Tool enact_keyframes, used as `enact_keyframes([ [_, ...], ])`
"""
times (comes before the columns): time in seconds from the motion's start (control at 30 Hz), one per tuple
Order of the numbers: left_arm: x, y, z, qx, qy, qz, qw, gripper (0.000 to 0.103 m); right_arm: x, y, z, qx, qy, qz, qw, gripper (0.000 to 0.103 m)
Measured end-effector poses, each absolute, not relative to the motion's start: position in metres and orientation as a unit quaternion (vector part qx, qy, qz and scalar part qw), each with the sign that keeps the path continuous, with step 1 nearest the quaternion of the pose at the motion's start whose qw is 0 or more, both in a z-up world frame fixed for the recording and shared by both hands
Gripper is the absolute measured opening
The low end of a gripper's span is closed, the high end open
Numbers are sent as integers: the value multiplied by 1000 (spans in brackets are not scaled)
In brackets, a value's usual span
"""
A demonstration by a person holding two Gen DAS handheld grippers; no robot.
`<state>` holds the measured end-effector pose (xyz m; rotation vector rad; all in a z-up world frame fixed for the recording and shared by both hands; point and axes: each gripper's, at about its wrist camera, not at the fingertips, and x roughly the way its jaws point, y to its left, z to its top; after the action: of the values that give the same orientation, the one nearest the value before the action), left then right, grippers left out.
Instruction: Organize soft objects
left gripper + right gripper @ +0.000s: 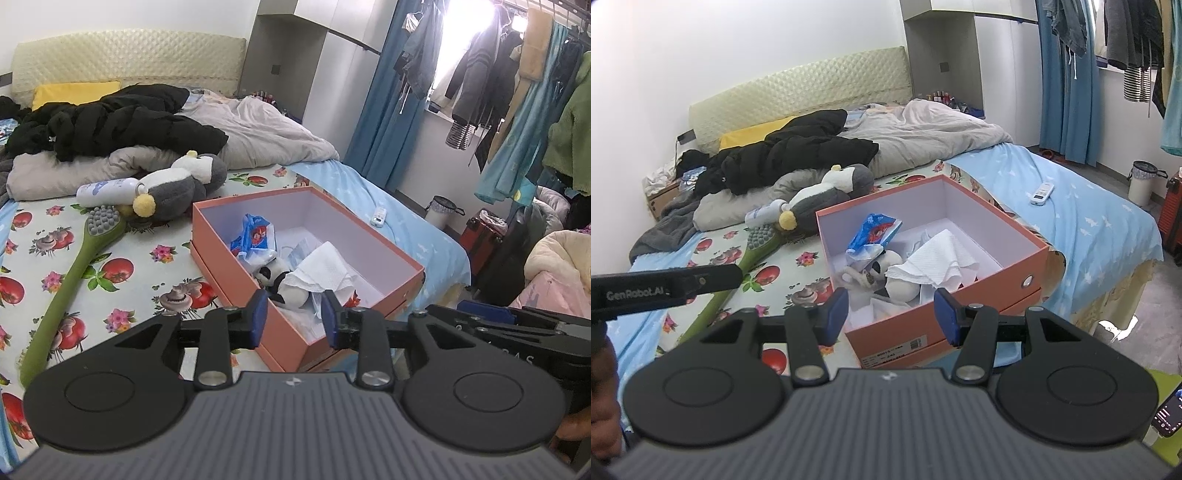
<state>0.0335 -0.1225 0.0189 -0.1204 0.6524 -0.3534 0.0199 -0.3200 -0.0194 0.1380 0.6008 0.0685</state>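
Observation:
An open orange box (236,254) (1015,273) sits on the bed. Inside lie a blue wipes pack (255,236) (875,230), a small black-and-white plush (280,280) (886,269) and a white paper towel (325,269) (942,258). A grey penguin plush (181,184) (827,192) lies on the bed behind the box. My left gripper (294,319) is open and empty over the box's near end. My right gripper (890,314) is open and empty over the box's near corner.
A green long-handled brush (70,273) (750,254) and a white bottle (107,192) (764,212) lie left of the box. A black jacket (110,122) and grey duvet (266,129) cover the far bed. A remote (378,217) (1042,194) lies on the blue sheet. Clothes (517,92) hang at right.

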Motion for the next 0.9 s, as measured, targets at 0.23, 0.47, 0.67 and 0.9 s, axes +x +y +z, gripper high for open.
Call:
enact_keyframes([
  [0.23,35,-120,21,-57,318,-164,932,87,24,-325,-18,65,300,33,951,94],
  [0.47,38,-120,20,-51,319,-157,933,99,26,-330,-19,65,299,20,952,97],
  [0.67,42,-122,17,-50,336,-144,929,100,27,-330,-19,64,297,20,952,97],
  [0.9,45,-125,15,-50,344,-144,927,100,27,-331,-17,64,295,17,953,97],
])
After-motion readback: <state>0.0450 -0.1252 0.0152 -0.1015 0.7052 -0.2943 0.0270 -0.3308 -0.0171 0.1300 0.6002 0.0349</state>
